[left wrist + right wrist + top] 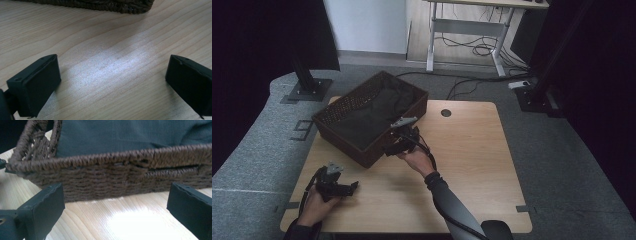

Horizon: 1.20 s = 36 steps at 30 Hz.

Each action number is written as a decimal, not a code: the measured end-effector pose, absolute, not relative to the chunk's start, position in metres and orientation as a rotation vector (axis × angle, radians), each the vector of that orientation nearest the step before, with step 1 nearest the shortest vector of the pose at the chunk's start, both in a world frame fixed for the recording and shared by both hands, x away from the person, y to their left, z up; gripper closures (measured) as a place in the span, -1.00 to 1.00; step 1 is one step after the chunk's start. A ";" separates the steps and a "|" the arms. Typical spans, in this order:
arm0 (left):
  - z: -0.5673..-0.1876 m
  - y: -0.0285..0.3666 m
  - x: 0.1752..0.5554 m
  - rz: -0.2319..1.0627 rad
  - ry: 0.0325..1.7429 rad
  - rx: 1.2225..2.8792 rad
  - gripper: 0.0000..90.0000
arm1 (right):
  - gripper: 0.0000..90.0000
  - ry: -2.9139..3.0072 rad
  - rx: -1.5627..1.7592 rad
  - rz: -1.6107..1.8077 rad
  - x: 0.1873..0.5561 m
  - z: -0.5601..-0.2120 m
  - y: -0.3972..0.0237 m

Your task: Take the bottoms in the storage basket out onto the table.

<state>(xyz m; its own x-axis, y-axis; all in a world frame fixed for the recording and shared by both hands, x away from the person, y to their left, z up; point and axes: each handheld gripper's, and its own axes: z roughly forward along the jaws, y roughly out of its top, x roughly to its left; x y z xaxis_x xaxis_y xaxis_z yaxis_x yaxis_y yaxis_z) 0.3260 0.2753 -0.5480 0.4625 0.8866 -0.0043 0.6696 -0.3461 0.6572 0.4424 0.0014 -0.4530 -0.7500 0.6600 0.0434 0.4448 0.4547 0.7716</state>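
Both grippers gape empty; right gripper [113, 212] faces the wicker basket [120, 176] wall, just short of it

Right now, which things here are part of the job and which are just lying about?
In the job:
basket
dark cloth inside it
right tool, open, facing the basket's wall
left tool, open, over bare table

Lying about:
desk behind
cables on the floor
black stand

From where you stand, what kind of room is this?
Probably a lab or office set up for recordings: a wooden table on grey carpet, a desk with loose cables behind, black stands, and a wicker basket.
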 end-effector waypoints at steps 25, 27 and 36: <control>-0.548 0.275 0.326 0.477 1.289 2.125 -1.00 | -0.98 2.387 0.972 1.180 0.452 -0.436 0.039; -0.548 0.275 0.326 0.477 1.288 2.125 -1.00 | -0.98 2.384 0.977 1.167 0.453 -0.436 0.043; -0.548 0.275 0.326 0.477 1.289 2.125 -1.00 | -1.00 2.366 1.000 1.109 0.454 -0.442 0.052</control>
